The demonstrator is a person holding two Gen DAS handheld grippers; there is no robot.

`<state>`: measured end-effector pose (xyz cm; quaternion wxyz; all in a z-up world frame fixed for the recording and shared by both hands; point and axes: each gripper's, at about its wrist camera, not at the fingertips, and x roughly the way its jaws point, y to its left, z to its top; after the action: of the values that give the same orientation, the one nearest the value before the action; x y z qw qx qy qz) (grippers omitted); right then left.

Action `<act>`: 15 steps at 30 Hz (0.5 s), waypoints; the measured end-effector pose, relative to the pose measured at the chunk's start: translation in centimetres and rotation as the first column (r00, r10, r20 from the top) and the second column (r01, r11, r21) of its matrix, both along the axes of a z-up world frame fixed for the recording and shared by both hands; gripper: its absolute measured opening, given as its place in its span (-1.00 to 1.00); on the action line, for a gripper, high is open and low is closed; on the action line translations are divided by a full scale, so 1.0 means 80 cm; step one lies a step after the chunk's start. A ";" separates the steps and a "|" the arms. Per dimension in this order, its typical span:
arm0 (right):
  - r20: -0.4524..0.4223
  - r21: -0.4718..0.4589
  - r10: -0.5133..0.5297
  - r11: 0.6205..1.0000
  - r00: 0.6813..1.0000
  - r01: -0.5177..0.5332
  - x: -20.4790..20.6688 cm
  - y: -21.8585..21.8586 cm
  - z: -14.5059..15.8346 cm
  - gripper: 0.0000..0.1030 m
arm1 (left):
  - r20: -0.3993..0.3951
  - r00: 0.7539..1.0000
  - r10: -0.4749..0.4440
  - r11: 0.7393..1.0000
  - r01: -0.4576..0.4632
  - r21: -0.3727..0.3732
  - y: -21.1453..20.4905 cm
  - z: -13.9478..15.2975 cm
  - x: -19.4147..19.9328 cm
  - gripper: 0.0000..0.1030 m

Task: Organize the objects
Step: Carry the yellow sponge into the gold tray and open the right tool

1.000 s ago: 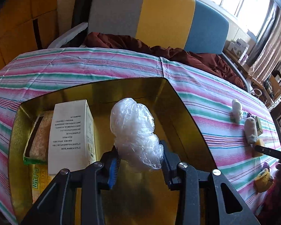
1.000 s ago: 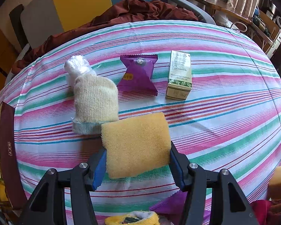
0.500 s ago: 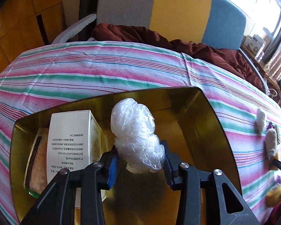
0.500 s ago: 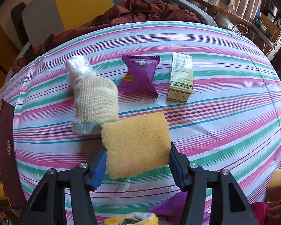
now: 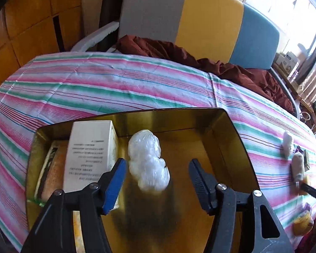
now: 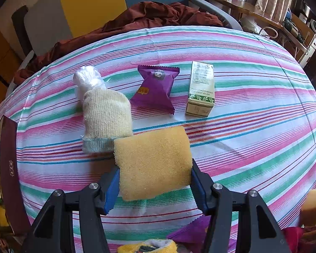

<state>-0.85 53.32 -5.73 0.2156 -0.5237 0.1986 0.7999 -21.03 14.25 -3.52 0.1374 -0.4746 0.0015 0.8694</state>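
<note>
My left gripper [image 5: 155, 174] hangs over the gold box [image 5: 223, 130], its jaws opening. A crumpled clear plastic bag [image 5: 147, 160] sits between the fingers, free of both pads, blurred above the box floor. A white carton [image 5: 88, 151] and a flat packet [image 5: 52, 172] lie in the box's left part. My right gripper [image 6: 154, 177] is shut on a yellow sponge [image 6: 152, 162] above the striped tablecloth [image 6: 252, 109]. Beyond the sponge lie a knitted cream roll [image 6: 105, 118], a second plastic bag [image 6: 87, 80], a purple sachet [image 6: 155, 88] and a small green-and-white carton [image 6: 201, 88].
A dark red cloth [image 5: 200, 63] lies on the sofa [image 5: 206, 16] behind the table. The box's dark wall [image 6: 10, 168] stands at the left edge of the right wrist view. A yellow knit item [image 6: 149, 246] and another purple sachet [image 6: 191, 232] lie by the near edge.
My left gripper moved over the box, then its jaws spread and let go of the plastic bag, which now sits lower between them. The right gripper and sponge have not moved.
</note>
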 end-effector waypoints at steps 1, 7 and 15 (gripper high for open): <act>-0.004 0.001 0.000 1.000 1.000 0.000 0.000 0.000 0.001 0.15 | -0.016 1.000 -0.005 1.000 0.005 0.004 -0.003 0.005 0.009 0.28; -0.046 0.012 0.010 1.000 0.999 -0.010 0.006 -0.006 0.010 0.15 | -0.092 0.996 -0.017 0.999 0.020 0.030 -0.024 0.031 0.065 0.37; -0.083 0.027 0.008 1.000 0.996 -0.006 0.008 -0.006 0.018 0.15 | -0.214 0.976 -0.032 0.999 0.036 0.014 -0.043 0.059 0.137 0.46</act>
<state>-0.18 52.86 -4.25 0.2113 -0.4877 0.1951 0.8243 -10.08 10.84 1.19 0.1554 -0.3772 0.0167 0.9128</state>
